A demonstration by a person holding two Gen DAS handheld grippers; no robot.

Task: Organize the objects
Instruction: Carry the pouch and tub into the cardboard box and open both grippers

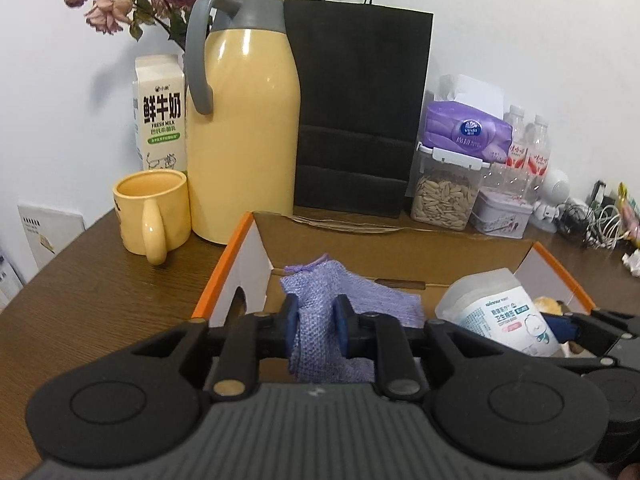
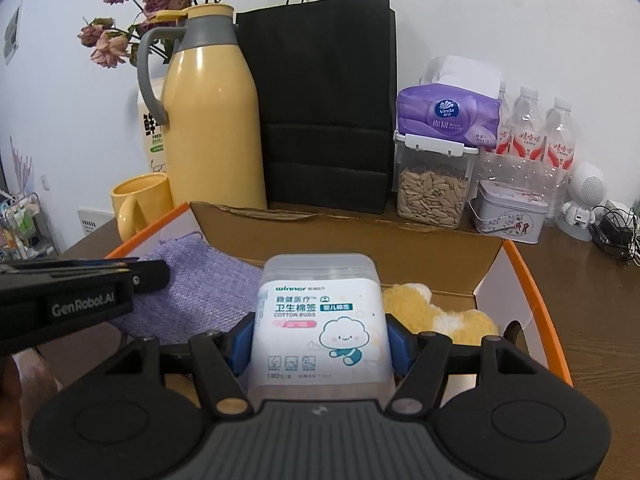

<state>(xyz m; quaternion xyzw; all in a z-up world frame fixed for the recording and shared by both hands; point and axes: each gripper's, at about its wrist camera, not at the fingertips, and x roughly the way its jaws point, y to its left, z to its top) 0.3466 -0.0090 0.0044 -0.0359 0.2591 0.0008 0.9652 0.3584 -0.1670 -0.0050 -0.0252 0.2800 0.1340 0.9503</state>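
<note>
An open cardboard box (image 1: 400,248) with orange edges stands on the brown table in front of both grippers. My left gripper (image 1: 318,320) is over the box's left part, its blue pads closed on a purple mesh cloth (image 1: 352,292) that spreads into the box and hangs below the pads. My right gripper (image 2: 320,344) is shut on a clear cotton buds box (image 2: 316,312) with a white label, held over the box's middle. The cardboard box (image 2: 532,280) also holds a yellow plush toy (image 2: 420,304) at the right. In the right wrist view the left gripper (image 2: 148,272) lies above the cloth (image 2: 208,280).
Behind the box stand a yellow thermos jug (image 1: 244,136), a yellow mug (image 1: 152,212), a milk carton (image 1: 160,112), a black paper bag (image 1: 360,112), a seed container (image 1: 444,196) with a tissue pack on top, a tin (image 1: 502,212), water bottles (image 2: 528,132) and cables (image 1: 592,224).
</note>
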